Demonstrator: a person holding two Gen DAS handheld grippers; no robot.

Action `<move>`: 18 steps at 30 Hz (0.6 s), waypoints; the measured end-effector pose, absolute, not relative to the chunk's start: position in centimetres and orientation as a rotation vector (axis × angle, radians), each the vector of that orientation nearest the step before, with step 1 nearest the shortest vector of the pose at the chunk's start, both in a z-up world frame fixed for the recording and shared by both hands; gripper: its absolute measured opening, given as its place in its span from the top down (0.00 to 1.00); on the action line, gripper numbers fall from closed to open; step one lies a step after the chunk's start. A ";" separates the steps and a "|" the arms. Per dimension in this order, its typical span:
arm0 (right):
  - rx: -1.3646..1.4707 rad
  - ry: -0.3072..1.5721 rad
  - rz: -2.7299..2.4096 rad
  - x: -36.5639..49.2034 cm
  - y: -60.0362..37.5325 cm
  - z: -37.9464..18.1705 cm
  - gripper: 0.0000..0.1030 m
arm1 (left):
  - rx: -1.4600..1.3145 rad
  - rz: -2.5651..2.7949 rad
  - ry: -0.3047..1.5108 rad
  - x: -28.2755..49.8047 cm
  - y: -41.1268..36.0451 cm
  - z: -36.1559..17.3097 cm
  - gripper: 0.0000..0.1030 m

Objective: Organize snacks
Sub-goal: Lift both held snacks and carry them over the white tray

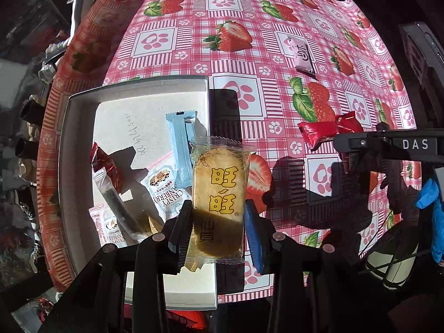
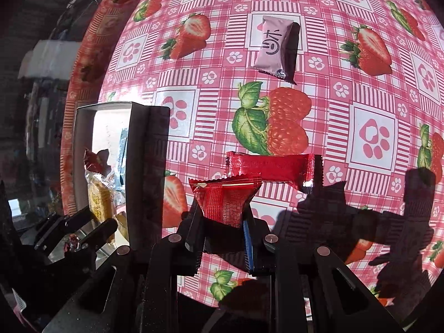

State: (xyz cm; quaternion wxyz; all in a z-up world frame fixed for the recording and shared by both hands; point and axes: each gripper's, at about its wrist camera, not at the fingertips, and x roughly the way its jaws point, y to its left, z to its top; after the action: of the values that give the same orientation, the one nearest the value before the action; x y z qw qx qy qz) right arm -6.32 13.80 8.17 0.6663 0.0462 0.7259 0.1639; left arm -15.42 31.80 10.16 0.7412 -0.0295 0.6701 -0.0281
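Rice cracker packet (image 1: 216, 194) clamped between left jaws above the box (image 1: 83, 105); red snack packet (image 2: 224, 202) pinched in right jaws.

Pink checked tablecloth (image 1: 277, 8) (strawberries, paw prints), red wrapper (image 2: 222, 199), white box (image 1: 66, 144).

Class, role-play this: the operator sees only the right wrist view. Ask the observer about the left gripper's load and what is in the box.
Operator: My right gripper grips a red packet. What has the left gripper got?
Observer: It clamps a clear-wrapped rice cracker printed with yellow characters.
Operator: What lies in the box?
Observer: Inside the white box lie two cranberry crisp packets, hidden from you.
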 end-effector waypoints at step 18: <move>-0.209 1.639 0.635 -9.6 31.0 9.0 0.76 | -0.248 0.126 1.473 -20.3 42.1 8.6 0.61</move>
State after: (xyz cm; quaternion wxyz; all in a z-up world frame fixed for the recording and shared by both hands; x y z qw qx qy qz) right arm -9.65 31.00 9.01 0.6334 -0.0914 0.7165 0.2776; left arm -20.32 42.09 8.60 0.7322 -0.1128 0.6693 0.0573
